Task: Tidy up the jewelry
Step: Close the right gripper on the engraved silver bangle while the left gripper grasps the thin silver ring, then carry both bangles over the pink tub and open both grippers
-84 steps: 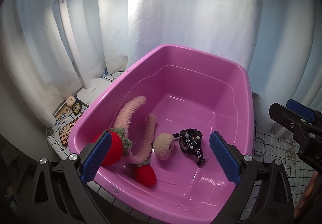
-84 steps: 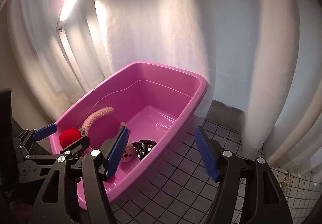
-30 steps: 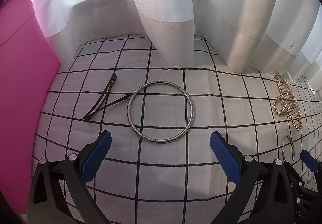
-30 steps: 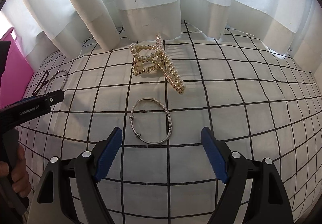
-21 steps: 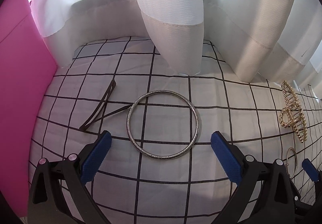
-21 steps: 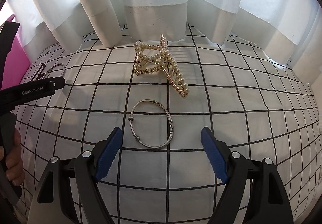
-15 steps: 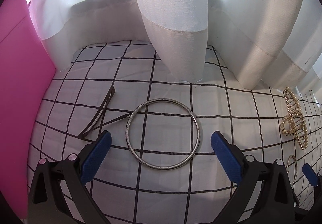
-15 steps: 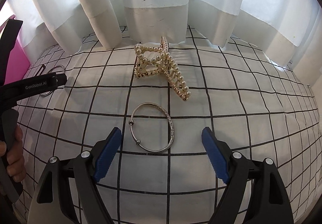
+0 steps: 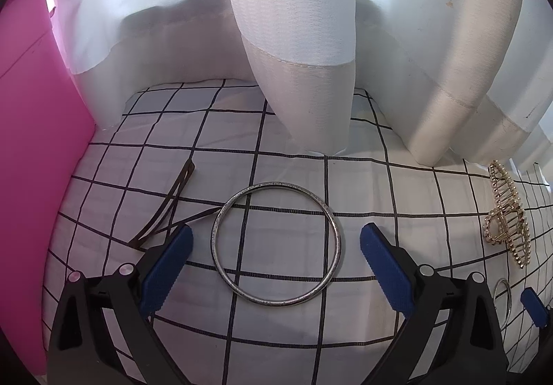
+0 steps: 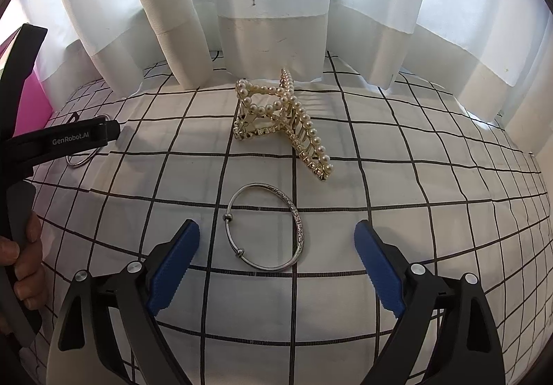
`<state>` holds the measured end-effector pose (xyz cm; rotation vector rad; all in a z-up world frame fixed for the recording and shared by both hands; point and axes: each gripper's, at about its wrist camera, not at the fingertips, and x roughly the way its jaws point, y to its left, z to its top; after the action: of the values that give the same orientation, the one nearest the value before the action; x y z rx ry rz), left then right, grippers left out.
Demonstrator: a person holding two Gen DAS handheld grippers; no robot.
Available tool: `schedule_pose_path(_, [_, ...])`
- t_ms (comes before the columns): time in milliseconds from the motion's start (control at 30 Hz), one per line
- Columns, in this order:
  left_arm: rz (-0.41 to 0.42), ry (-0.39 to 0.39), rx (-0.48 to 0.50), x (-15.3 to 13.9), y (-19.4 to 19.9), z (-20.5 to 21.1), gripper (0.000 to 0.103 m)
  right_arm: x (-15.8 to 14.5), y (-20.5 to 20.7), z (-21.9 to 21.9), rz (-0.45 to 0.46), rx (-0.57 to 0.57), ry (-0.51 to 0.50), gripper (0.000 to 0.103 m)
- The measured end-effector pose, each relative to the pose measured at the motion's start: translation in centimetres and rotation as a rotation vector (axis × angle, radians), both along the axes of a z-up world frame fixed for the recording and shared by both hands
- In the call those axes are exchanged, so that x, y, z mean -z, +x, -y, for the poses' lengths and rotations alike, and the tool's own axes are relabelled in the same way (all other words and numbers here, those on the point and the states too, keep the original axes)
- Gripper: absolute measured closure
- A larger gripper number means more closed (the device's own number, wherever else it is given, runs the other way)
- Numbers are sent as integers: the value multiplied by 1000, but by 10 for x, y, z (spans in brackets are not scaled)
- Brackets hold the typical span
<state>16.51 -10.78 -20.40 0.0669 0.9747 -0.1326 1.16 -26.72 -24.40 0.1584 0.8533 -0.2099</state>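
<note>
A: Where is the left hand-held gripper (image 9: 274, 260)?

B: Over the checked cloth (image 9: 397, 191) on the tabletop, angled down. Its jaws have just been closing a little but still stand wide, and the big ring (image 9: 275, 244) lies flat on the cloth between the blue pads (image 9: 166, 267), touched by neither.

A: Anything beside that ring?

B: A dark hair clip (image 9: 166, 205) lies just to its left, one end reaching the ring's rim. Further left stands the wall of a pink tub (image 9: 31, 143).

A: And the right hand-held gripper (image 10: 276, 267)?

B: Also empty and spread. Its jaws have just been opening, and a silver bangle (image 10: 268, 227) with two small beads lies on the cloth between the pads, apart from both.

A: What lies beyond the bangle?

B: A pearl claw clip (image 10: 283, 122), resting on its side near the white curtain (image 10: 273, 5). It is near the bangle but not touching it.

A: Does either camera see the other tool?

B: Yes. The right view shows the left one at its left edge, with a hand (image 10: 20, 267) round the grip. The left view catches a blue pad tip and part of the bangle at its lower right.
</note>
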Motion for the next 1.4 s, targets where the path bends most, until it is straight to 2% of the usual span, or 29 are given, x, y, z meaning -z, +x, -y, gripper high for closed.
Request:
schedule_pose_path(100, [15,2,25,-4,-10,5,24,-1,-1,2,2,-5,4,18])
schedule_pose_path(200, [27,-5,31,-5,-11,8,29,0,-1,0,3,-8,5,20])
schedule_pose_path(267, [32,-7,35,-6,-12,9,31,-3,-4,0,10,-11,1,31])
schedule_pose_path(333, [35,-10,40,-6,-10,8,32,-7,-5,-1,18,-20,-7,53])
schedule_pose_path(367, [35,-12,42,-5,-11,7,32,-8,-6,-3,22,-26,-13,60])
schedule_pose_path(733, [5,-48,41,-8,-26,-8,32,-7,-15,-5,21,-34,19,60])
schedule_pose_path(1033, [24,-57,81,-29,-66,-12,32,-14,-32,-15,12,-62,40,60])
schedule_pose_path(1233, [20,-60,96,-47,-83,-21,32,-29,-44,-23,17,-73,40,60])
schedule_pose_path(1400, [48,-75,102,-73,-87,-35,32,-57,-51,-34,51,-84,28,60])
